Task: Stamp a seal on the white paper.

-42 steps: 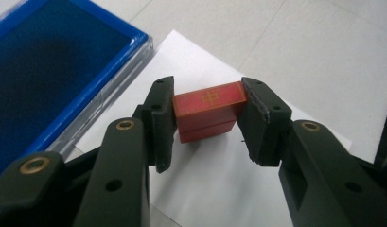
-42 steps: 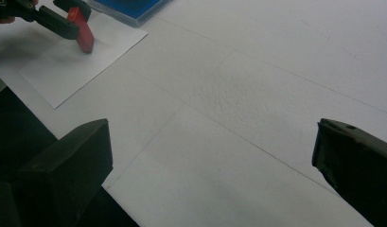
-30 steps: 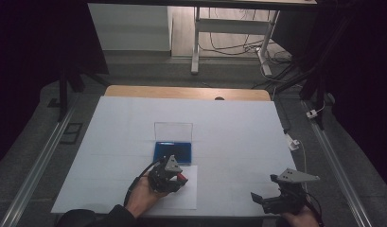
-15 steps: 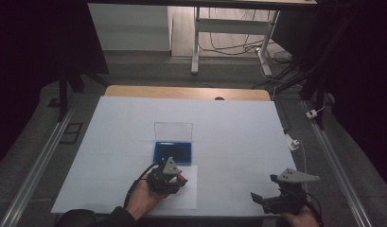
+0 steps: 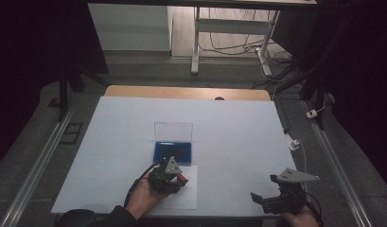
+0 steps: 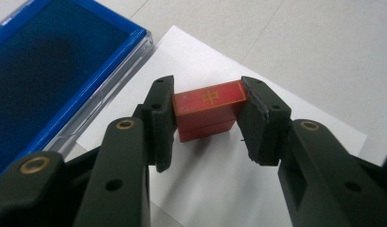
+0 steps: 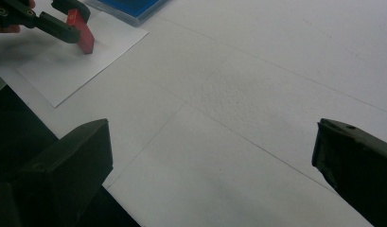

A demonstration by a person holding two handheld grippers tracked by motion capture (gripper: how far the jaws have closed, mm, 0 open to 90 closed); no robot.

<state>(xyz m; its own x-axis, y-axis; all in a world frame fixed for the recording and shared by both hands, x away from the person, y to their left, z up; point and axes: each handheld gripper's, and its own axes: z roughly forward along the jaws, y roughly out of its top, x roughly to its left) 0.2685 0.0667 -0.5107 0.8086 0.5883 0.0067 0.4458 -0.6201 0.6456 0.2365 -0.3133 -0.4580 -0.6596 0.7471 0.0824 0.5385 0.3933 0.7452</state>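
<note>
A red rectangular block (image 6: 209, 109) with a gold character on top stands on a white sheet of paper (image 6: 219, 179). My left gripper (image 6: 207, 120) is shut on the red block, one pad against each end. From above, that left gripper (image 5: 174, 177) sits on the sheet (image 5: 189, 194) just in front of the open blue case (image 5: 173, 151). The red block (image 7: 82, 29) also appears far off in the right gripper view, held there by the other hand. At the table's front right, my right gripper (image 5: 262, 201) hovers open, and its jaws stand wide apart over bare white table (image 7: 238, 118).
The blue case's clear lid (image 5: 173, 130) stands upright behind its tray. The case's blue felt tray (image 6: 44, 71) lies just left of the sheet. A wooden strip (image 5: 181, 92) runs along the table's far edge. Metal rails (image 5: 44, 156) flank both sides, and a cable connector (image 5: 291, 142) lies at the right edge.
</note>
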